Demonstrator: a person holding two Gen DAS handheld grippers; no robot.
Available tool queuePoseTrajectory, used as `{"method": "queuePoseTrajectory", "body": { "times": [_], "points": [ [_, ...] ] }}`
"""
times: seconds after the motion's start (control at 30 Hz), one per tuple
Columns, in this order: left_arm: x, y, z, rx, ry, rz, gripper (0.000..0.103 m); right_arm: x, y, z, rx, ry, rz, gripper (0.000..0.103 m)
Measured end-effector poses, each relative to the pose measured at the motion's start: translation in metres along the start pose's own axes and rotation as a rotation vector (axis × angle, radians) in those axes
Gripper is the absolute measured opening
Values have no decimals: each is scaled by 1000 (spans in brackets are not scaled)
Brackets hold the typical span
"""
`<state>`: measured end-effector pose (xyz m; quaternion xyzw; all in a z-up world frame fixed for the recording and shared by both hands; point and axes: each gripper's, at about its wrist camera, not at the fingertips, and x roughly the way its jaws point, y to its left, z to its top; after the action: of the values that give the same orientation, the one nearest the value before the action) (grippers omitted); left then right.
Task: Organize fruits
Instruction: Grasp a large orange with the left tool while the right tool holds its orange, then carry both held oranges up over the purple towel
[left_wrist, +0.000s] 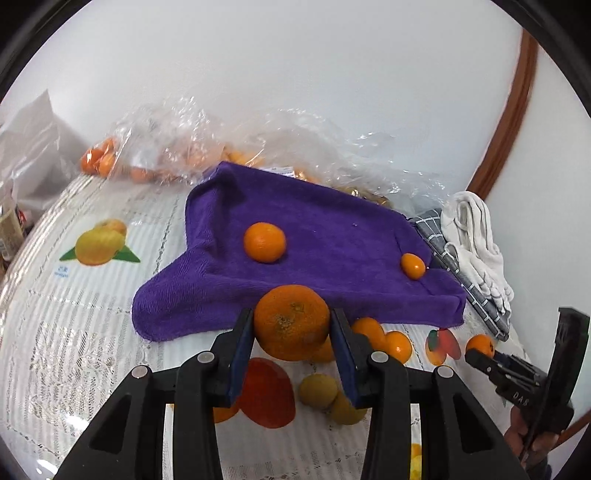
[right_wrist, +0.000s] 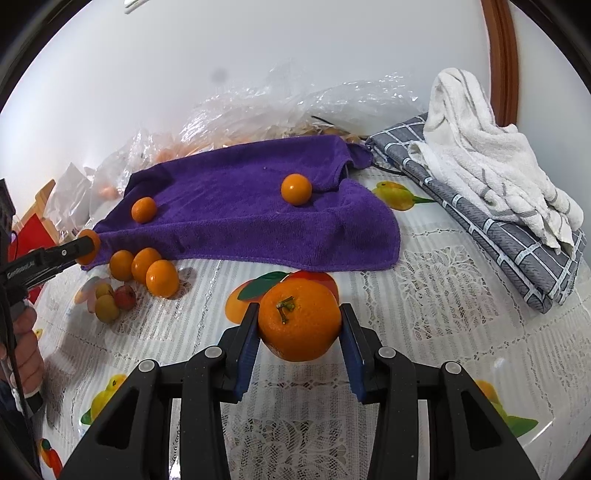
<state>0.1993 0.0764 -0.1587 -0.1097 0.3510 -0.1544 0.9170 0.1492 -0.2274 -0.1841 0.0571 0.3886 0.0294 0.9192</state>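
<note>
My left gripper (left_wrist: 291, 325) is shut on a large rough orange (left_wrist: 291, 322), held at the near edge of the purple towel (left_wrist: 314, 236). My right gripper (right_wrist: 300, 323) is shut on a smooth orange with a green stem (right_wrist: 300, 320), held above the table (right_wrist: 424, 354). Two small oranges lie on the towel (right_wrist: 240, 210): one (left_wrist: 264, 242) near its middle, one (left_wrist: 413, 266) at its right side. Three small oranges (right_wrist: 144, 271) sit together on the table by the towel's near left corner. The left gripper shows in the right wrist view (right_wrist: 86, 247).
A clear plastic bag with more oranges (left_wrist: 155, 162) lies behind the towel by the wall. A grey checked cloth (right_wrist: 491, 229) with a white towel (right_wrist: 491, 155) on it lies at the right. The tablecloth carries printed fruit pictures.
</note>
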Motion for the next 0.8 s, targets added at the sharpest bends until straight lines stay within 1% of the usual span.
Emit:
{"method": "queuePoseTrajectory", "body": {
  "times": [0.13, 0.23, 0.3, 0.37, 0.4, 0.5, 0.63, 0.77, 0.8],
  "points": [
    [-6, -8, -1, 41, -14, 31, 39, -2, -1, 1, 13, 5, -18, 41],
    [-16, -12, 2, 64, -44, 58, 39, -8, 1, 8, 13, -3, -11, 41],
    [-20, -13, 6, 53, -39, 73, 39, -14, 4, 16, 6, -20, -2, 41],
    [-25, -14, 12, 43, -30, 60, 39, -19, 9, 27, -11, -41, -5, 41],
    [-28, -16, 16, 46, -34, 58, 39, -21, 12, 33, -20, -55, -5, 41],
    [-33, -22, 30, 62, -63, 85, 39, -21, 17, 50, -26, -83, 5, 41],
    [-27, -26, 50, 52, -90, 97, 39, -11, 21, 73, -7, -88, 15, 41],
    [-10, -29, 64, 64, -106, 149, 39, 2, 23, 97, 2, -104, 17, 41],
    [-5, -28, 67, 60, -106, 152, 39, 4, 23, 102, 3, -109, 16, 41]
  ]
}}
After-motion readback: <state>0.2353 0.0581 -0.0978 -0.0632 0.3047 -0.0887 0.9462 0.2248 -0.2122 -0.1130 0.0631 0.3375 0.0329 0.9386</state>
